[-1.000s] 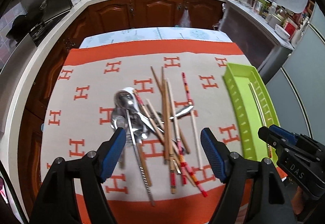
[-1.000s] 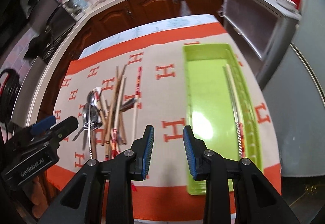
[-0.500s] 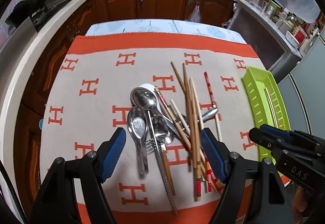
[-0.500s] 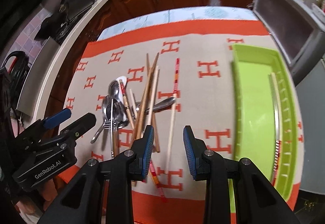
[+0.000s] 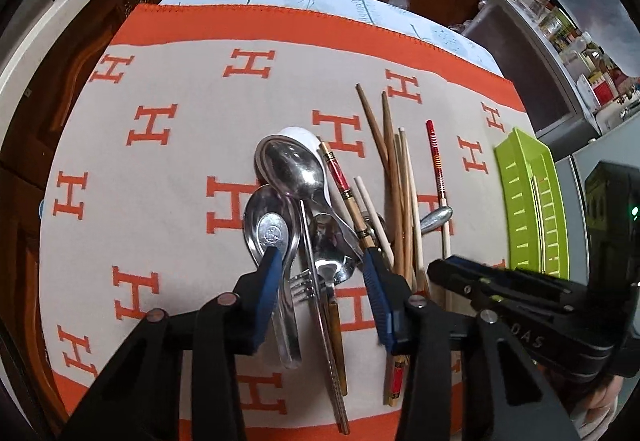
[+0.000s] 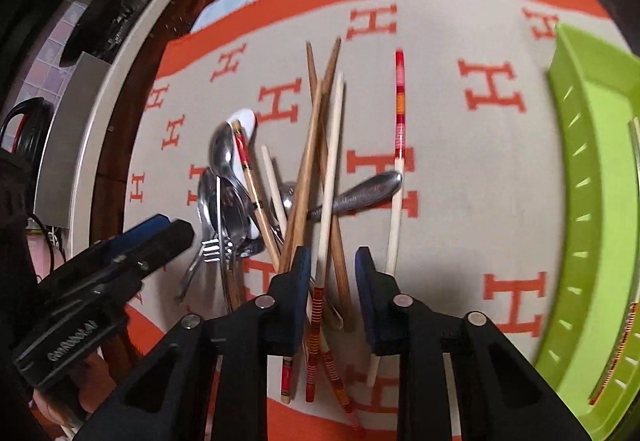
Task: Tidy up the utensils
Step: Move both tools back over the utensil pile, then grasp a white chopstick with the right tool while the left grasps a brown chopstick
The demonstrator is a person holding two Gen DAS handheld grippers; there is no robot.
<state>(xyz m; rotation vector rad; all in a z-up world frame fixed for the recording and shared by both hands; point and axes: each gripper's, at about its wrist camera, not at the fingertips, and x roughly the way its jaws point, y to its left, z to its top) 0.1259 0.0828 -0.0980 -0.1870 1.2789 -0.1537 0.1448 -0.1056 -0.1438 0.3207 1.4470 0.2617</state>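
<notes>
A heap of mixed utensils lies near the front edge of a beige cloth with orange H letters and an orange border (image 5: 168, 161), their long axes mostly running from the near edge toward the far one. Steel spoons (image 5: 294, 171) sit at the left of the heap with bowls pointing away and handles toward the camera; a steel fork (image 5: 304, 283) lies among them, tines toward the left. Brown wooden chopsticks (image 6: 316, 145) fan out at the far end and cross near the front. A pale chopstick with a red-and-orange banded end (image 6: 398, 145) lies apart at the right, its banded end pointing away.

The left gripper (image 5: 320, 273) hovers over the spoon handles, its jaws having just narrowed to a middling gap with handles between them; no blue pad visibly presses anything. The right gripper (image 6: 332, 273) straddles the near parts of the chopsticks, jaws also just narrowed, not visibly clamping.

A lime-green plastic slotted tray (image 6: 592, 201) stands at the right edge of the cloth, lengthwise front to back.
</notes>
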